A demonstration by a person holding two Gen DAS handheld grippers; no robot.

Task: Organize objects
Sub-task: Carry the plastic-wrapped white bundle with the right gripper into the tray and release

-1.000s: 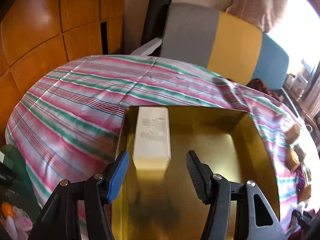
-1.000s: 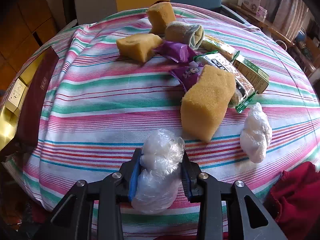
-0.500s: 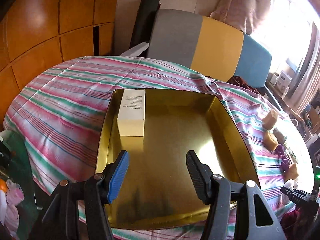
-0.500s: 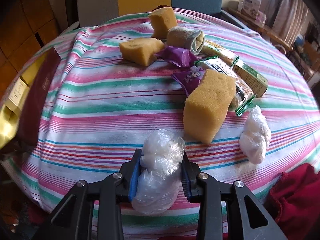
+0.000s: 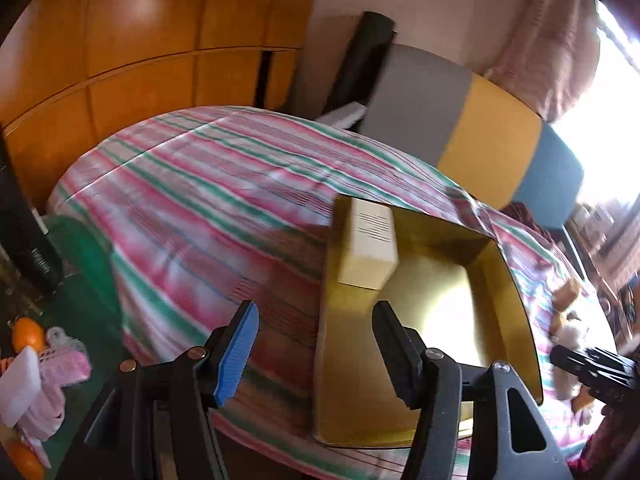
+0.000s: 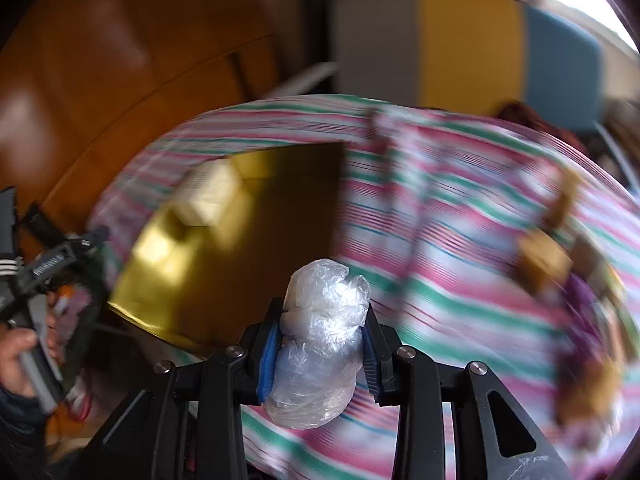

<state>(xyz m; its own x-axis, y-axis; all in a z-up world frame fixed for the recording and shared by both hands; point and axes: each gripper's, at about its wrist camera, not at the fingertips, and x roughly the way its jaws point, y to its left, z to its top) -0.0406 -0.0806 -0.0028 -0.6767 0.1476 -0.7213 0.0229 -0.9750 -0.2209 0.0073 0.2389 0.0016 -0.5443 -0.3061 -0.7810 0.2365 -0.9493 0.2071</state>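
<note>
A gold tray [image 5: 516, 304] lies on the striped tablecloth with a cream box [image 5: 370, 244] in its far left corner. My left gripper [image 5: 316, 344] is open and empty, over the tray's left edge near the front. My right gripper [image 6: 320, 344] is shut on a crumpled clear plastic bag [image 6: 320, 332] and holds it above the cloth just right of the tray [image 6: 248, 256]. The cream box [image 6: 204, 196] shows blurred in the right wrist view too. The left gripper [image 6: 52, 260] appears at that view's left edge.
Sponges and purple packets [image 6: 548, 264] lie blurred on the right of the table. A grey, yellow and blue sofa back [image 5: 472, 136] stands behind the table. Wooden panels [image 5: 120, 60] are at the left. Oranges and pink items [image 5: 40, 356] lie low at the left.
My right gripper has swung left with the plastic bag, from the pile of sponges toward the gold tray. My left gripper has shifted left, off the tray's middle to its left edge.
</note>
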